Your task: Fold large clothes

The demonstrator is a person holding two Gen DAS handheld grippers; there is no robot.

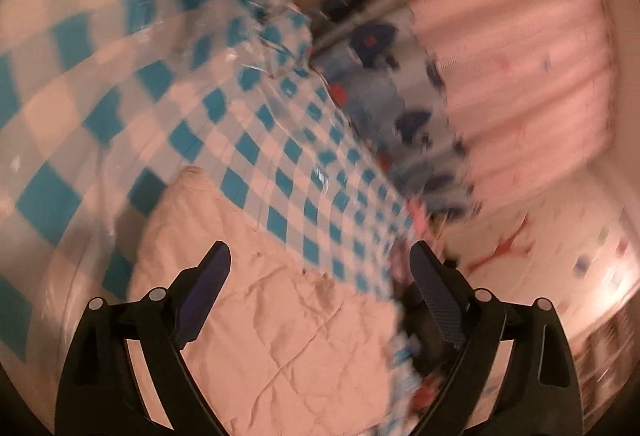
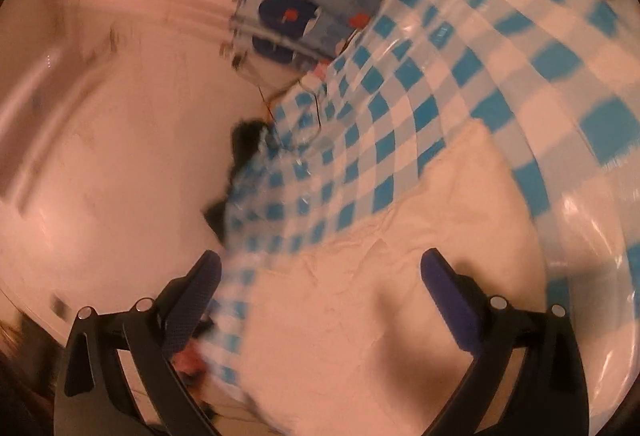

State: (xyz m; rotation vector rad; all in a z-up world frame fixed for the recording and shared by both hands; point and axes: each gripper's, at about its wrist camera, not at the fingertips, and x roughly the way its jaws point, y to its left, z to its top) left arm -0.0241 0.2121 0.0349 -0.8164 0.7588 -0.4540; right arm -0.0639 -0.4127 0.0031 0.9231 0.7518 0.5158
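Observation:
A pale cream garment [image 1: 276, 332] lies creased and flat on a table under a blue-and-white checked cloth [image 1: 248, 140]. My left gripper [image 1: 320, 256] is open and empty just above the garment. In the right wrist view the same garment [image 2: 360, 324] spreads below my right gripper [image 2: 320, 260], which is open and empty above it. Both views are blurred by motion.
A patterned blue fabric with dark shapes [image 1: 384, 92] lies at the table's far side, and shows in the right wrist view [image 2: 304, 4]. A dark object [image 2: 248, 140] sits at the checked cloth's [image 2: 400, 108] edge. Pale curtains [image 1: 520, 36] hang behind.

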